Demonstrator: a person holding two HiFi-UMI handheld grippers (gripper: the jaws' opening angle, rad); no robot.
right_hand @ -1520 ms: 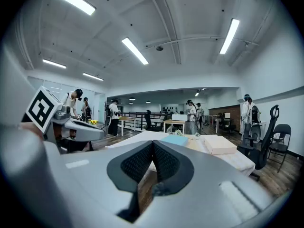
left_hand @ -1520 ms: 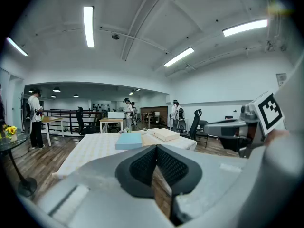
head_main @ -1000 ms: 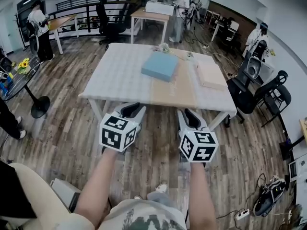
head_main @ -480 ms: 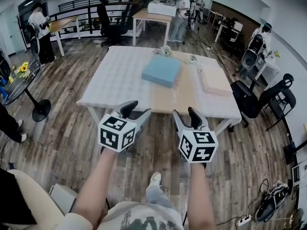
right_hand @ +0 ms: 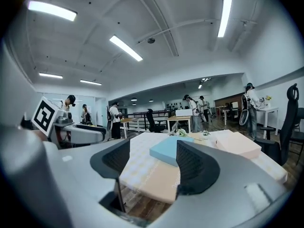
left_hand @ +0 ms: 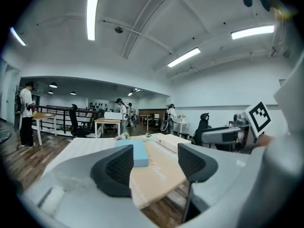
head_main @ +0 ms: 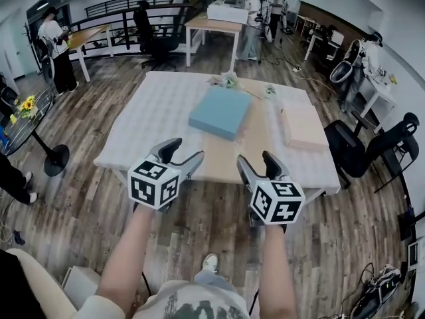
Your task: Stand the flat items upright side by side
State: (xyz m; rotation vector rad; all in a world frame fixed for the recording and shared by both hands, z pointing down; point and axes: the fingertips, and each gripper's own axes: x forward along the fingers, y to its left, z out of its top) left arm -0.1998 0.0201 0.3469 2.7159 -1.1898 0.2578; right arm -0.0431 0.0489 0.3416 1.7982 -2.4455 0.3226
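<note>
A flat blue block [head_main: 220,111] lies on a beige mat [head_main: 226,153] in the middle of the white-clothed table [head_main: 156,115]. A flat peach slab [head_main: 302,125] lies at the table's right. My left gripper [head_main: 182,153] and right gripper [head_main: 257,163] hover side by side just short of the near table edge. Both are open with nothing between their jaws, which have just been opening. In the left gripper view the blue block [left_hand: 138,152] and peach slab [left_hand: 172,141] show beyond the gripper [left_hand: 151,167]. The right gripper [right_hand: 151,169] faces the blue block [right_hand: 167,150] and peach slab [right_hand: 237,144].
Small flower bunches [head_main: 227,80] lie at the table's far edge. A black office chair [head_main: 358,150] stands right of the table and a round side table with sunflowers [head_main: 25,111] to the left. People, desks and chairs fill the back of the room.
Both grippers have moved forward toward the table's near edge, and their jaws have spread from nearly closed to wide. The table looks closer.
</note>
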